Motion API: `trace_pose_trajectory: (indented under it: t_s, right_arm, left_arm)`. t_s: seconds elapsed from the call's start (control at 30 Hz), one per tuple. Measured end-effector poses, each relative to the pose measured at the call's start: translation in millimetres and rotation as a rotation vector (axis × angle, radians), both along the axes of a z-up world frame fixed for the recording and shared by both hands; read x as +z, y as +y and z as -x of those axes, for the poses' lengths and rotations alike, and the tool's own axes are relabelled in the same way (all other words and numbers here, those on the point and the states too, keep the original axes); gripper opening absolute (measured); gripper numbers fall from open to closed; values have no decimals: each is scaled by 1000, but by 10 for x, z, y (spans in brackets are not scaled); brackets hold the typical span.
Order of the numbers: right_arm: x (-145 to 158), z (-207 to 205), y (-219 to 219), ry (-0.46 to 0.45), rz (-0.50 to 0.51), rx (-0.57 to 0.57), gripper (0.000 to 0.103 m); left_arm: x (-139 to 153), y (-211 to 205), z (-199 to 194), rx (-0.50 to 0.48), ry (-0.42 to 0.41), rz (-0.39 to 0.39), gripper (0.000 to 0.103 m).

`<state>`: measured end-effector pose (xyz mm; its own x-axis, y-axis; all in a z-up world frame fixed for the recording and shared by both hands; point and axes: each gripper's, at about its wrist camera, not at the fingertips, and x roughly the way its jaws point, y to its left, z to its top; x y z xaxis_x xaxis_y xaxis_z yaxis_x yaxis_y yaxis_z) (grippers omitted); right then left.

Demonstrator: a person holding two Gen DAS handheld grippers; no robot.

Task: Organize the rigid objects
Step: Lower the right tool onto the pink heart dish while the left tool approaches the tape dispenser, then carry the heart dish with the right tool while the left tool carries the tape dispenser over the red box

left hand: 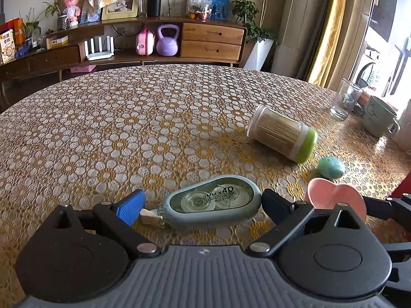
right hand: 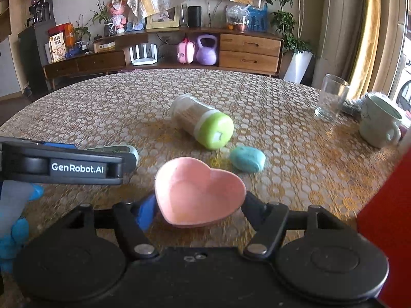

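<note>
A grey-green correction tape [left hand: 213,202] lies lengthwise between the blue pads of my left gripper [left hand: 203,204], low over the patterned tablecloth [left hand: 128,128]. Both its ends touch the pads. My right gripper [right hand: 199,210] is shut on a pink heart-shaped dish [right hand: 197,192], one finger on each side of its rim. The dish [left hand: 334,197] also shows at the right in the left wrist view. The left gripper [right hand: 77,166] reaches in from the left of the right wrist view with the tape [right hand: 128,151] at its tip.
A toothpick jar [right hand: 203,125] with a green lid lies on its side mid-table, a teal oval lump [right hand: 248,159] just right of it. A glass [right hand: 331,97] and a pale green mug [right hand: 380,120] stand far right. A blue-gloved hand [right hand: 15,218] holds the left gripper.
</note>
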<state>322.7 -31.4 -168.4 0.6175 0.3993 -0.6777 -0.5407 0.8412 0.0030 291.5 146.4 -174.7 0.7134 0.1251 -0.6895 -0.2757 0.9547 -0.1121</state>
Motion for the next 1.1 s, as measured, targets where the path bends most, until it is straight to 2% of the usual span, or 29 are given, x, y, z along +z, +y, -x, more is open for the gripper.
trace_pose_trajectory:
  t_s: [0.5, 0.8, 1.1]
  right_arm:
    - [401, 572, -503, 63, -35, -28, 69]
    - [779, 877, -817, 47, -56, -9, 69]
    - [1089, 1007, -1198, 25, -87, -33, 69]
  left_arm:
    - [235, -223, 519, -52, 31, 47, 97]
    - [589, -496, 775, -90, 17, 79, 97]
    - [1063, -907, 924, -182, -27, 92, 97]
